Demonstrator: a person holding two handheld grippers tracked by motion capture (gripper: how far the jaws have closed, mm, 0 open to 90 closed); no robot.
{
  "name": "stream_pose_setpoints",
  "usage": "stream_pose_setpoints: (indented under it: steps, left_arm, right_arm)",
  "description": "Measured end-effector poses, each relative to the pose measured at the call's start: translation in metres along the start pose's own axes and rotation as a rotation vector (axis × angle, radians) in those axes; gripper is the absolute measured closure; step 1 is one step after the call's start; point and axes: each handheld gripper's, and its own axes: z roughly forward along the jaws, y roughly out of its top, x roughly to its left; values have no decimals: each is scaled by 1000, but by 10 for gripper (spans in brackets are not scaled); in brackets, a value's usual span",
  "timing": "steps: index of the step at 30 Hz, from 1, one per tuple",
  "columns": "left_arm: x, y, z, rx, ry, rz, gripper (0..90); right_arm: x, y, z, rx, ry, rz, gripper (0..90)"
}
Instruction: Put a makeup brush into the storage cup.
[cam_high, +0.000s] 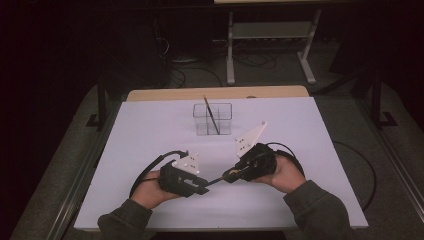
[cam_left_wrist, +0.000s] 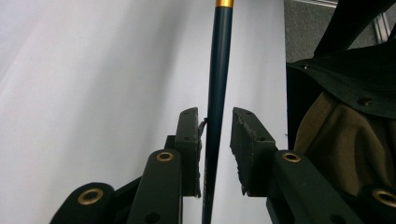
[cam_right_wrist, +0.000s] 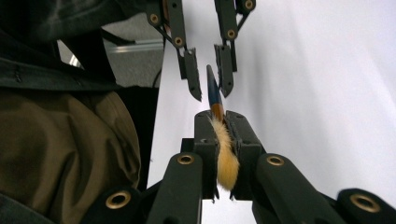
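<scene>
A paintbrush (cam_high: 215, 180) with a dark blue handle (cam_left_wrist: 219, 70), a gold ferrule and tan bristles (cam_right_wrist: 225, 151) spans the gap between my two grippers above the table's front middle. My right gripper (cam_high: 229, 175) is shut on the bristle end; in the right gripper view its pads (cam_right_wrist: 219, 115) squeeze the tan hair. My left gripper (cam_high: 206, 187) stands open around the handle: in the left gripper view (cam_left_wrist: 215, 114) the handle runs along one pad with a clear gap to the other. The right gripper view shows the left gripper (cam_right_wrist: 212, 91) with its jaws spread beside the handle's end.
A clear plastic container (cam_high: 213, 119) with two compartments stands at the back middle of the white table sheet (cam_high: 150, 130), with another thin brush (cam_high: 210, 111) leaning in it. Cables trail from both grippers. A white frame stand (cam_high: 270, 35) is on the floor beyond the table.
</scene>
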Motion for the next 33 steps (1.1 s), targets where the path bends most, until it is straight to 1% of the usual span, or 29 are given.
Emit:
stream_pose_setpoints:
  steps: [2,3,4,5,6,8,10,13,14,16,18,19,21,22,23,24,25,26,28,30,31,33]
  left_arm:
    - [0,1,0,6,3,3,721]
    - [-1,2,1,7,7,7,727]
    - [-1,3,1,11,10,7,731]
    - [-1,3,1,18,18,9,742]
    - [-1,4,2,23,20,13,746]
    - [-2,5,2,37,24,21,762]
    - [-2,6,3,41,25,23,773]
    - [-3,6,5,51,26,28,775]
    - [-3,6,6,56,27,31,795]
    - [-3,7,6,58,31,32,829]
    - [-4,7,7,58,31,37,833]
    - [-4,7,7,58,29,37,834]
    - [-3,6,7,52,22,36,837]
    - [-3,6,7,50,17,33,838]
    - [-3,6,7,46,18,36,838]
    - [-3,6,6,43,19,35,838]
    - [-3,5,6,39,21,35,839]
    - [-3,5,5,37,17,30,839]
    - [-3,4,4,30,22,27,839]
    - [-3,3,3,15,21,19,839]
    - [-2,3,2,18,20,21,839]
    - [-1,2,2,13,23,11,839]
  right_arm:
    - [1,2,-1,25,-10,-9,831]
    - [1,4,-1,34,-7,-8,830]
    - [1,5,-2,44,-12,-21,831]
    - [2,7,-2,54,-16,-19,831]
    - [3,10,-2,72,-17,-27,831]
    - [4,13,-3,90,-28,-36,830]
    - [5,17,-3,112,-30,-44,830]
    - [6,20,-3,115,-28,-52,830]
    - [6,21,-4,123,-29,-48,831]
    - [7,23,-4,122,-26,-55,830]
    - [7,23,-4,121,-24,-53,830]
    - [7,22,-4,121,-25,-61,828]
    - [7,21,-4,110,-23,-53,819]
    - [6,20,-4,94,-25,-63,813]
    - [6,19,-4,82,-22,-58,784]
    - [6,18,-5,71,-30,-51,769]
    - [5,16,-6,62,-23,-46,764]
    - [5,14,-6,54,-24,-43,749]
    - [4,11,-7,36,-28,-29,716]
    - [3,6,-7,5,-29,-12,689]
    - [3,4,-8,-10,-30,-6,685]
    - [2,0,-7,-44,-27,7,676]
